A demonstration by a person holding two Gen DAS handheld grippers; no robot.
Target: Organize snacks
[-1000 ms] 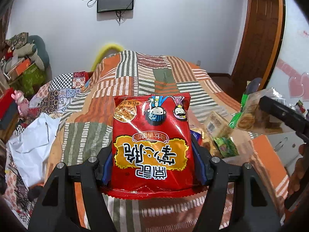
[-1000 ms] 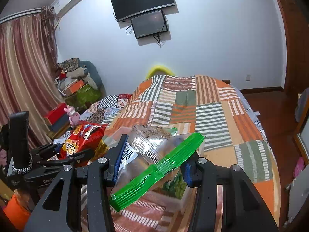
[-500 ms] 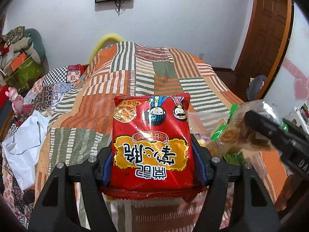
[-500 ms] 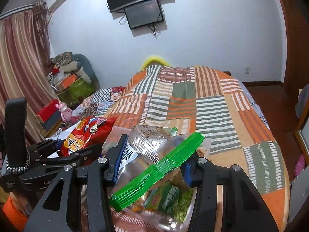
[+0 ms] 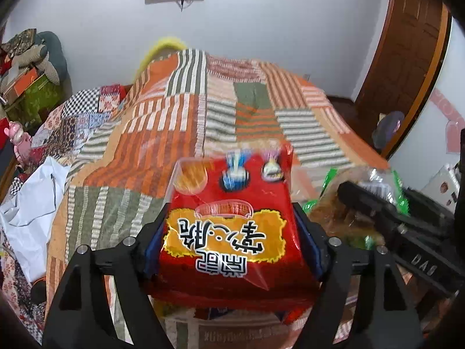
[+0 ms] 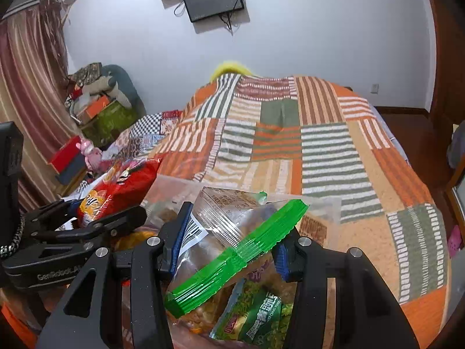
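A red snack bag (image 5: 229, 232) with a yellow label lies blurred between the fingers of my left gripper (image 5: 231, 241). Its jaws are opening, and the blue pads stand a little off the bag's sides. The right wrist view shows the same red bag (image 6: 122, 186) and left gripper (image 6: 87, 224) at left. My right gripper (image 6: 229, 247) is shut on a clear snack bag (image 6: 221, 221) with a green seal strip; its jaws are easing open slightly, the pads still on it. Below lie a green snack pack (image 6: 255, 314) and a clear container (image 6: 319, 203) of snacks.
Everything sits on a bed with a striped patchwork cover (image 5: 221, 110). A white plastic bag (image 5: 29, 212) lies at the bed's left side. Boxes and bundles (image 6: 98, 101) pile up by the curtain. A wooden door (image 5: 407, 58) stands at right.
Both grippers have come down toward the snack pile and closer together. The left jaws have widened and the red bag has tipped forward and blurred. The clear bag stays gripped.
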